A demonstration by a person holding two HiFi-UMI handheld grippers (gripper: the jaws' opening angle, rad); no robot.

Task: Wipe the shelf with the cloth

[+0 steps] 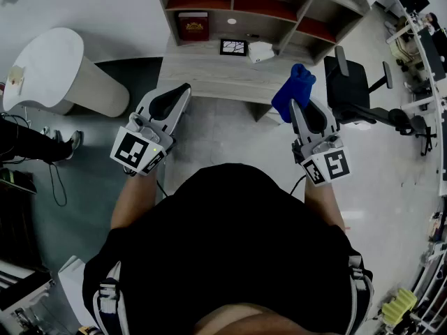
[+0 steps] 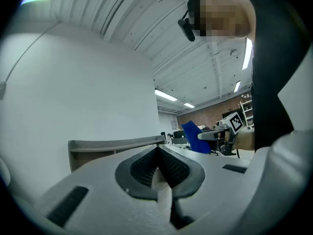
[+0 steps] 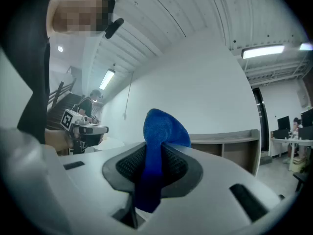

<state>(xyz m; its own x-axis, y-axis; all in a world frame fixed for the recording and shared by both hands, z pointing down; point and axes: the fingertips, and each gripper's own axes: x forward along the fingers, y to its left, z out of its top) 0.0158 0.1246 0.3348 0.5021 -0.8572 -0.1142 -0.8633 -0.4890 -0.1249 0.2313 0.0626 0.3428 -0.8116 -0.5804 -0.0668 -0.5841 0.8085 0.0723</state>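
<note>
Cloth position: the blue terry cloth (image 1: 293, 89) is clamped in the right gripper (image 1: 296, 107), whose two jaws are shut on it. In the right gripper view the cloth (image 3: 164, 126) fills the gap between the ribbed black pads (image 3: 178, 165). A rounded bunch stands out past the tips, and a narrower tail runs back toward the gripper body.

Orientation: the cloth's long axis follows the line of the jaws. In the head view the bunched end points forward, toward the grey wooden shelf unit (image 1: 230, 75). The cloth is held in the air in front of the shelf's lower ledge, near its right end. Both gripper views show the shelf (image 3: 225, 141) standing apart behind it.

Left gripper (image 1: 186, 89): jaws closed together, with nothing between them in the left gripper view (image 2: 159, 153). It is level with the right gripper, well apart from it, and also points at the shelf.

Shelf contents: a dark red box (image 1: 193, 26) stands in a left compartment. A black-framed flat panel (image 1: 233, 47) and a white folded object (image 1: 261, 51) lie side by side on the ledge.

Surroundings: a white round-topped table (image 1: 49, 65) stands to the left and a black chair (image 1: 349, 89) to the right.
</note>
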